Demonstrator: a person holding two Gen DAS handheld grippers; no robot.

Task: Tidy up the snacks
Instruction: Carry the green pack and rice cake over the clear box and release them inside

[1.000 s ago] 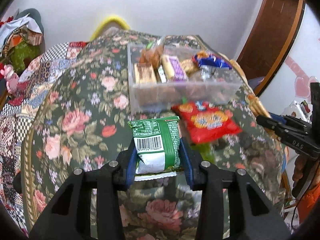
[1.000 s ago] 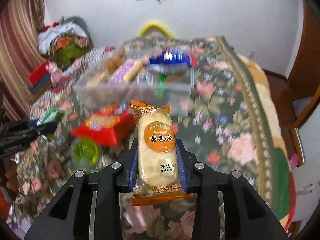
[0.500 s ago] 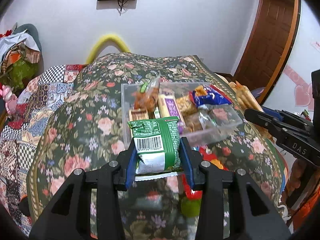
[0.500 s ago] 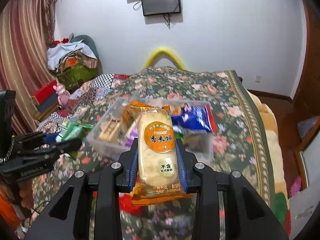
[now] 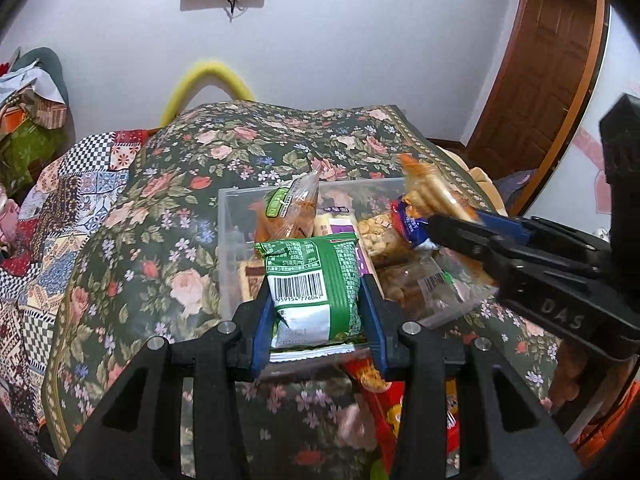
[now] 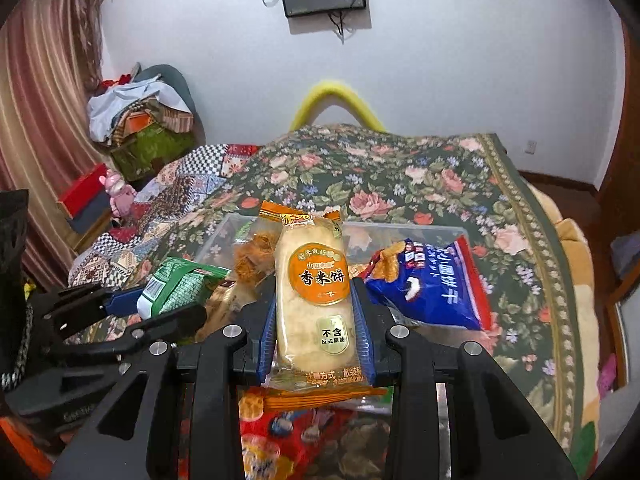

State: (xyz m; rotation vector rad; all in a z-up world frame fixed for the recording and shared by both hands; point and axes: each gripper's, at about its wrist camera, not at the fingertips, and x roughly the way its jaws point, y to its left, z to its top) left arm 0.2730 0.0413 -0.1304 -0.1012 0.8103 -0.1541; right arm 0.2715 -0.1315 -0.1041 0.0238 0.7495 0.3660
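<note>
A green snack packet (image 5: 314, 280) with a barcode stands upright between the blue pads of my left gripper (image 5: 316, 300), which is shut on it just over the near wall of a clear plastic box (image 5: 230, 224). The box holds several snacks, among them a blue bag (image 6: 432, 284). My right gripper (image 6: 314, 312) is shut on an orange-labelled rice cracker pack (image 6: 316, 280) above the same box (image 6: 404, 230). In the right wrist view the left gripper (image 6: 160, 308) and its green packet (image 6: 176, 286) come in from the left. In the left wrist view the right gripper (image 5: 456, 232) reaches in from the right with the cracker pack (image 5: 424, 188).
The box sits on a floral bedspread (image 5: 168, 208) beside a patchwork quilt (image 5: 68, 200). A red snack bag (image 6: 292, 432) lies on the bed under the grippers. A heap of clothes (image 6: 140, 120) is at the far left, a wooden door (image 5: 552, 80) at the right.
Both grippers have moved forward with their packets, from short of the box to above it. The red bag has slid from ahead of the fingers to beneath them.
</note>
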